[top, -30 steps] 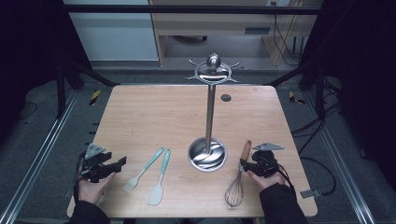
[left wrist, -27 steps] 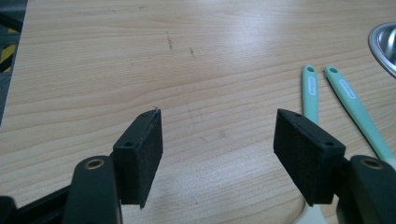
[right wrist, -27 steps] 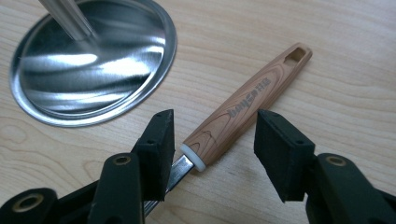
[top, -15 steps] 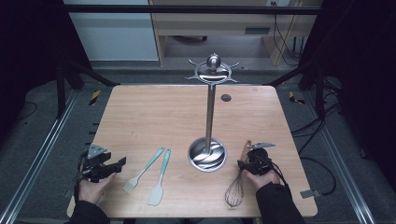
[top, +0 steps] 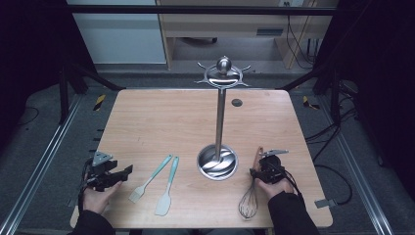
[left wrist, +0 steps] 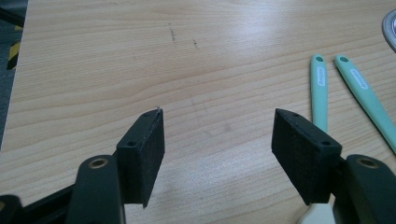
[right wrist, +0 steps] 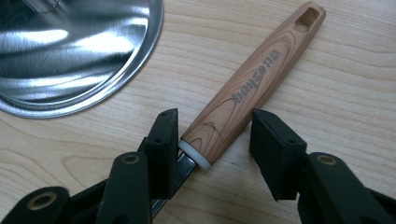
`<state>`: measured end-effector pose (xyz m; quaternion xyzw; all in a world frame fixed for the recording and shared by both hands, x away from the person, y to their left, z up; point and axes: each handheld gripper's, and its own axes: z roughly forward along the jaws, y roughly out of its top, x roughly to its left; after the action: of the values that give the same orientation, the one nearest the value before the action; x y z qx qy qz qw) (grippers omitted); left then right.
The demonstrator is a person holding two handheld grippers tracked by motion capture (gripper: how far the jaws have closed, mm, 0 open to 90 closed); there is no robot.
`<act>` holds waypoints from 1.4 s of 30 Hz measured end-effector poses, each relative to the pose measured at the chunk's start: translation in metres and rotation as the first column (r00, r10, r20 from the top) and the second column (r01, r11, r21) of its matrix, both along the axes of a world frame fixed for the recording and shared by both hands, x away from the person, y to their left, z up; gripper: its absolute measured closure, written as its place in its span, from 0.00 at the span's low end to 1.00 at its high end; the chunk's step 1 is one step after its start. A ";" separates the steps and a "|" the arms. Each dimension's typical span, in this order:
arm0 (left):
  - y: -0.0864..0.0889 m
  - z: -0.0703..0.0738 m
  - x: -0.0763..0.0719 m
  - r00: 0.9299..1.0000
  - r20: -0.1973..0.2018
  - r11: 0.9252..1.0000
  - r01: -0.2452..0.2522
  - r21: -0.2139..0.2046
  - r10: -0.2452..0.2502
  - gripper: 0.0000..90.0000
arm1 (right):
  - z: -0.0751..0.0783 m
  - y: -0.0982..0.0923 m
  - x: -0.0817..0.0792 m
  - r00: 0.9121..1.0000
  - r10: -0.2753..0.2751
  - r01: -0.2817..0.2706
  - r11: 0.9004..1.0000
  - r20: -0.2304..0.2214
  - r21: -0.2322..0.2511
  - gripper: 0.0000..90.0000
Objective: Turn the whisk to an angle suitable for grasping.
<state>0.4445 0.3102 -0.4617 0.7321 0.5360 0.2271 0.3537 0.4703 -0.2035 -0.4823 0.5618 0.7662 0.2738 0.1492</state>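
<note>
Near the surface's front right corner the whisk (top: 250, 191) lies with its long axis running front to back, wires toward the front edge. The right tool (right wrist: 212, 140) straddles the wooden handle (right wrist: 254, 84), its jaws just closing yet apart, one pad not touching. The right gripper view shows that gap; the left tool (left wrist: 217, 140), gaping and empty, rests by the front left corner.

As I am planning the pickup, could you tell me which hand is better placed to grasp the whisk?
The right. The right gripper already straddles the whisk at its wooden handle, jaws just closing with a gap on one side. The left gripper sits open across the table, beside the spatulas.
</note>
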 end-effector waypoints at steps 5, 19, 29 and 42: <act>0.000 0.000 0.000 1.000 -0.003 1.000 0.003 0.004 -0.003 0.38 | 0.002 -0.004 0.000 1.000 -0.006 0.005 1.000 -0.006 -0.018 0.67; 0.000 0.000 0.000 1.000 -0.009 1.000 0.008 0.005 -0.008 0.39 | 0.005 -0.011 -0.004 0.999 -0.008 0.007 1.000 -0.033 -0.029 0.65; 0.000 0.000 0.001 1.000 -0.016 1.000 0.010 0.001 -0.010 0.39 | 0.003 -0.014 -0.004 0.996 -0.018 0.014 0.999 -0.092 -0.045 0.78; 0.000 0.000 0.001 1.000 -0.019 1.000 0.013 0.002 -0.013 0.39 | 0.006 -0.017 -0.004 0.996 0.024 -0.028 0.998 -0.084 -0.055 0.72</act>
<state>0.4456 0.3097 -0.4621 0.7380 0.5345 0.2186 0.3492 0.4661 -0.2210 -0.4763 0.5584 0.7864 0.2305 0.1290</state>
